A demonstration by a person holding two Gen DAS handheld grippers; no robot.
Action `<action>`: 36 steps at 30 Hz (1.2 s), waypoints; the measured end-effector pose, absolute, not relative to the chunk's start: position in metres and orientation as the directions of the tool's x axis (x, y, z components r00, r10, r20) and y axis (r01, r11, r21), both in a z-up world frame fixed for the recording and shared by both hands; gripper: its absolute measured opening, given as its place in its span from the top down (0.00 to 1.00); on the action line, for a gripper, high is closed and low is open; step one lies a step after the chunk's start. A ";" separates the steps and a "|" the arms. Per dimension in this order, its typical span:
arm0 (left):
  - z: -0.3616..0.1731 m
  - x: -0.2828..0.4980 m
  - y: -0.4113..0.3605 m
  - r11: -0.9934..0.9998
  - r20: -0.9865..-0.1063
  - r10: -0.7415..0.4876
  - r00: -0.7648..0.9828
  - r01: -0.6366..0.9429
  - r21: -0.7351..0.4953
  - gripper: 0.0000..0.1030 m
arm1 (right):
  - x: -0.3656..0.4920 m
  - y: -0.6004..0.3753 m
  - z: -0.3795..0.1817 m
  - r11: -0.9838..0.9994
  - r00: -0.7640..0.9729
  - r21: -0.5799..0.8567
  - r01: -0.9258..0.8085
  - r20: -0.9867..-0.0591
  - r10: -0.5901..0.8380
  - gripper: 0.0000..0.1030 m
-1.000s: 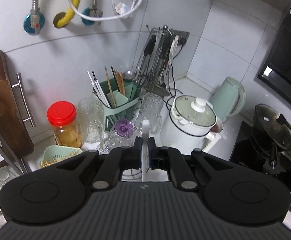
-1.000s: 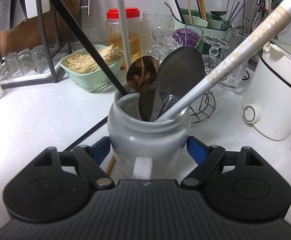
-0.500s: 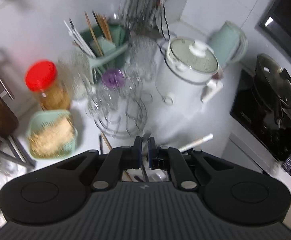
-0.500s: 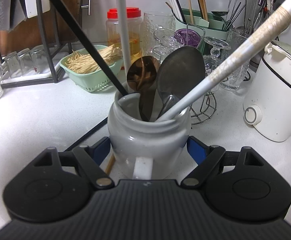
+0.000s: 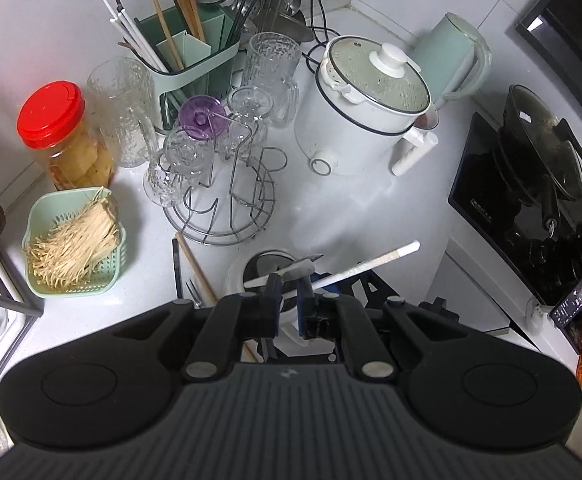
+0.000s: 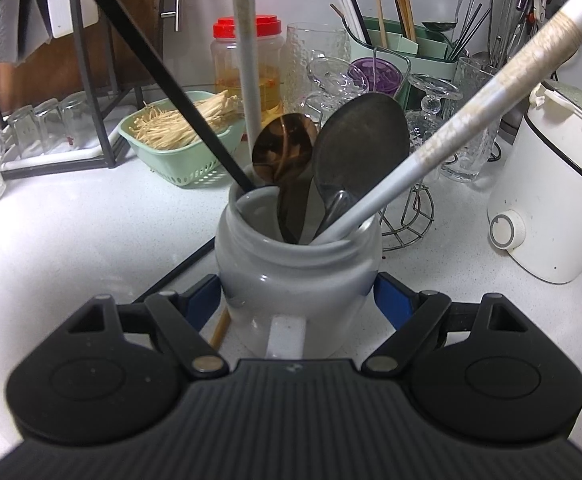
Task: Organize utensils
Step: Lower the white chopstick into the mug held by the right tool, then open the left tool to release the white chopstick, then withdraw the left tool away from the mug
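Note:
My right gripper (image 6: pixel 297 296) is shut on a grey ceramic jar (image 6: pixel 291 276) that stands on the white counter. In the jar are a gold spoon (image 6: pixel 283 152), a dark spoon (image 6: pixel 359 148), a long white handle (image 6: pixel 471 100) and a black chopstick (image 6: pixel 151 68). A white utensil handle (image 6: pixel 245 60) comes straight down into the jar from above. My left gripper (image 5: pixel 287 304) is shut on that handle and points down over the jar (image 5: pixel 233 276). A black chopstick (image 5: pixel 176 268), a wooden chopstick (image 5: pixel 195 264) and a small fork (image 5: pixel 195 296) lie on the counter beside the jar.
Behind the jar stand a wire glass rack (image 5: pixel 227 200), a green basket of sticks (image 5: pixel 75 240), a red-lidded jar (image 5: pixel 63 132), a green utensil caddy (image 5: pixel 195 60) and a white cooker (image 5: pixel 363 108). A black stove with a wok (image 5: pixel 539 160) is at the right.
My left gripper has sunk and tipped downward, so it now looks onto the jar instead of the back wall. The white handle has come down into the jar. The right gripper has not moved.

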State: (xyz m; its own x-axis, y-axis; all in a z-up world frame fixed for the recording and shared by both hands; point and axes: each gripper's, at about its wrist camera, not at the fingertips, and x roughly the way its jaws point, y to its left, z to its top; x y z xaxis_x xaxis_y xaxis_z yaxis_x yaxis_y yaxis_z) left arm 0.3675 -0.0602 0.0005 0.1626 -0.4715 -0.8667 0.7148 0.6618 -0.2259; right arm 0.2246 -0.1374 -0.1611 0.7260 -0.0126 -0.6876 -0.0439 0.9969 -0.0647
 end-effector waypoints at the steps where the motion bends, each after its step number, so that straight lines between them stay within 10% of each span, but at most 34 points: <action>1: 0.001 0.366 -0.060 0.662 -0.866 -0.469 0.173 0.718 -0.215 0.92 | 0.225 -0.137 -0.161 0.997 0.726 -0.065 -0.043 -0.687 -0.013 0.17; 6: 0.011 0.357 -0.057 0.661 -0.845 -0.476 0.244 0.733 -0.160 0.58 | 0.225 -0.136 -0.161 0.997 0.728 -0.067 -0.042 -0.685 -0.015 0.16; 36: -0.008 0.302 0.045 0.923 -0.665 -0.339 0.666 0.372 -0.098 0.12 | 0.220 -0.152 -0.160 0.996 0.743 -0.017 -0.093 -0.667 0.058 0.18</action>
State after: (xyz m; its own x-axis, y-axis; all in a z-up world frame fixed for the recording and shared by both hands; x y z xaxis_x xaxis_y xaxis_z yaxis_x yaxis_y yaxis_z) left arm 0.3015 0.0451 -0.0075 0.6657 -0.3390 -0.6648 0.3724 0.9229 -0.0977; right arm 0.2202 -0.1520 -0.1602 0.7426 0.0578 -0.6673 -0.0929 0.9955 -0.0171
